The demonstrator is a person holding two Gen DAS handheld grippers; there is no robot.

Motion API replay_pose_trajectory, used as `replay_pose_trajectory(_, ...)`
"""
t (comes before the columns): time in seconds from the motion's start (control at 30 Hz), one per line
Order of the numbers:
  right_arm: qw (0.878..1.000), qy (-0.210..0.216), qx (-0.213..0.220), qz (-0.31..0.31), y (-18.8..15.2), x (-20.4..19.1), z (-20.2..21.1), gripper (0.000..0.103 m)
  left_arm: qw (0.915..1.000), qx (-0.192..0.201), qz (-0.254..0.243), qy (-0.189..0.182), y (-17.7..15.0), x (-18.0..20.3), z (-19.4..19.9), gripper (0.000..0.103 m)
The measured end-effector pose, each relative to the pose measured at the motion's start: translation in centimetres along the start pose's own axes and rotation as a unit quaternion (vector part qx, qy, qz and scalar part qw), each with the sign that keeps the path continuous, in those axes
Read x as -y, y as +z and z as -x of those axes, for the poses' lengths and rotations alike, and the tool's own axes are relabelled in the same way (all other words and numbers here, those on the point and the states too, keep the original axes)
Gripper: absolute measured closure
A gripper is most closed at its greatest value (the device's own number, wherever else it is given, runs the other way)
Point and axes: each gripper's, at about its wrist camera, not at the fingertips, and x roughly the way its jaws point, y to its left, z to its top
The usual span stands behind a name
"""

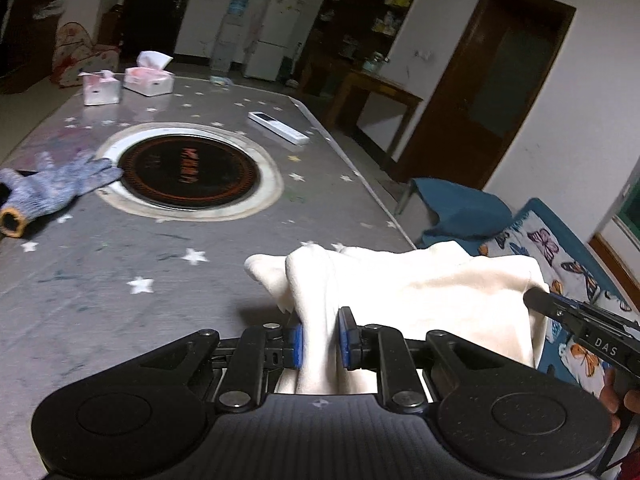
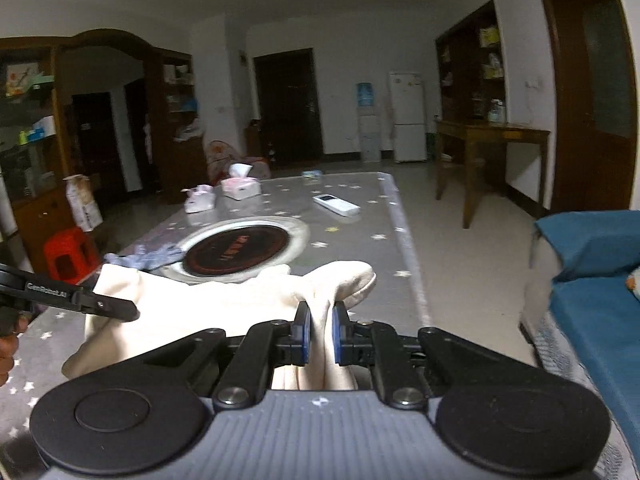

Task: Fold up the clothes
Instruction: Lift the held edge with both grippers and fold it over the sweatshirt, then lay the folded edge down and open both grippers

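Note:
A cream-white garment (image 1: 440,292) hangs stretched between both grippers above the near end of the grey star-print table (image 1: 120,272). My left gripper (image 1: 322,340) is shut on a bunched edge of it, cloth pinched between the blue pads. In the right wrist view my right gripper (image 2: 320,336) is shut on the other bunched edge of the garment (image 2: 224,304). Each gripper shows in the other's view as a black arm: the right one (image 1: 580,328) at the cloth's right end, the left one (image 2: 80,300) at its left end. The garment's lower part is hidden behind the grippers.
A round black hotplate (image 1: 188,172) is set in the table's middle. A blue knit glove (image 1: 52,188) lies left of it, a white remote (image 1: 278,127) to the right, and two tissue packs (image 1: 148,80) at the far end. A blue sofa with a butterfly cover (image 1: 560,256) stands at the right.

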Motion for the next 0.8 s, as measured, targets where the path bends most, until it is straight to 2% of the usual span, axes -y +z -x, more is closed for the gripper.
replay_pose_trajectory(0.17,1.000,-0.014,-0.009,-0.011,-0.5,2.1,-0.5,0.094,0.9998,-0.019,-0.009,-0.004,-0.3,1.5,-1.9,0.085)
replay_pose_trajectory(0.43,0.999,-0.024,-0.040,-0.021,-2.2,3.9,-3.0,0.094,0.9985,-0.050,-0.014,0.018,-1.0,1.3,-4.2,0.084)
replay_pose_trajectory(0.63,0.997,-0.033,-0.067,-0.027,-3.1,4.7,-5.2,0.092,0.9960,-0.062,-0.030,0.056,-1.4,0.6,-5.3,0.078)
replay_pose_trajectory(0.7,0.996,-0.043,-0.075,-0.025,-3.4,5.0,-5.8,0.089,0.9950,-0.061,-0.037,0.070,-1.4,0.3,-5.3,0.068)
replay_pose_trajectory(0.8,0.995,-0.059,-0.079,-0.025,-3.4,5.3,-6.2,0.086,0.9946,-0.056,-0.037,0.080,-1.1,-0.2,-5.3,0.066)
